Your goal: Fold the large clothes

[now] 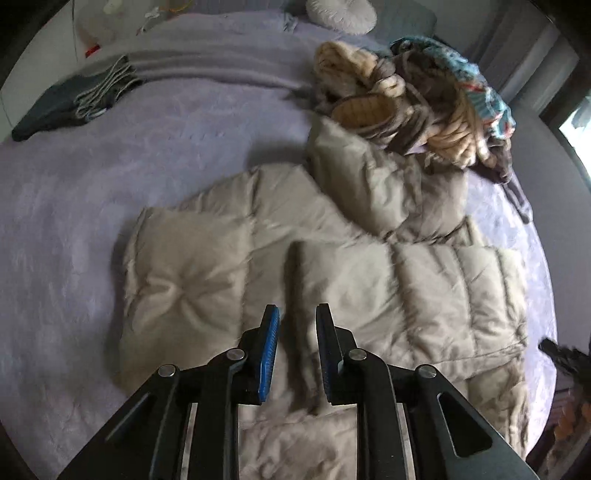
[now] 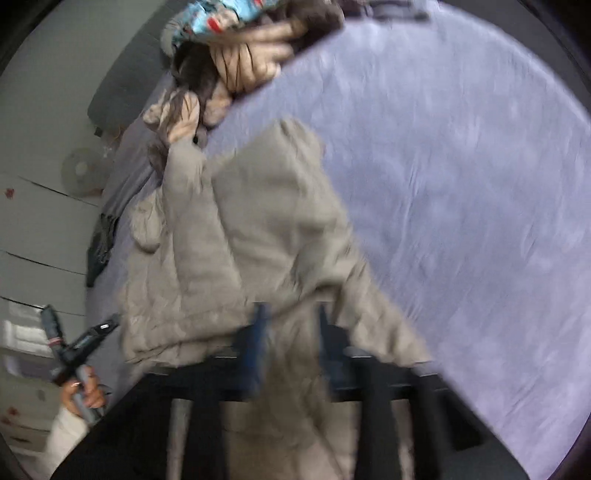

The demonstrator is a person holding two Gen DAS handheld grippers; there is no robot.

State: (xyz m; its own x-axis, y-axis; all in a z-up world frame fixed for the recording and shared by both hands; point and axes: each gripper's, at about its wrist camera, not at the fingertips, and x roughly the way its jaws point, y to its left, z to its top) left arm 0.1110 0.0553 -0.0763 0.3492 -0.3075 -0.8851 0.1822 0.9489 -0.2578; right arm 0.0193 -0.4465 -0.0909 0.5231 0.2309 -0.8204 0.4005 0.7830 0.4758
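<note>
L tongs: my left gripper [image 1: 297, 314] sits over the near hem of the beige quilted puffer coat [image 1: 332, 258]. Jaws stand a little apart, fabric runs between them, but I can't tell if the pads actually bite.
R tongs: my right gripper [image 2: 291, 314] is blurred, jaws narrow, with a fold of the same coat [image 2: 258, 229] draped between and over them. Looks pinched on it.
Coat: spread across the middle of the lilac fleece bedspread [image 1: 129, 166], hem near me, hood end far, one sleeve bunched toward the far right.
Risk 1: slick padded shell w/ a thin bite. It could slide out mid-lift, esp. on the L side, and the fold would drop crooked.
Risk 2: uneven pull btw the two hands would twist the body, and the loose sleeve may flop out of the fold.
Risk 3: the far end lies against the heap of mixed cream, brown and teal clothes [image 1: 424, 99]. Dragging the coat could snag it or pull it along.
Surface: soft bed, wide bare stretch to the left, folded dark grey garments [image 1: 70, 99] at far left.
Room: white fluffy cushion [image 1: 340, 13] at the far edge, pale wall panels beyond.
</note>
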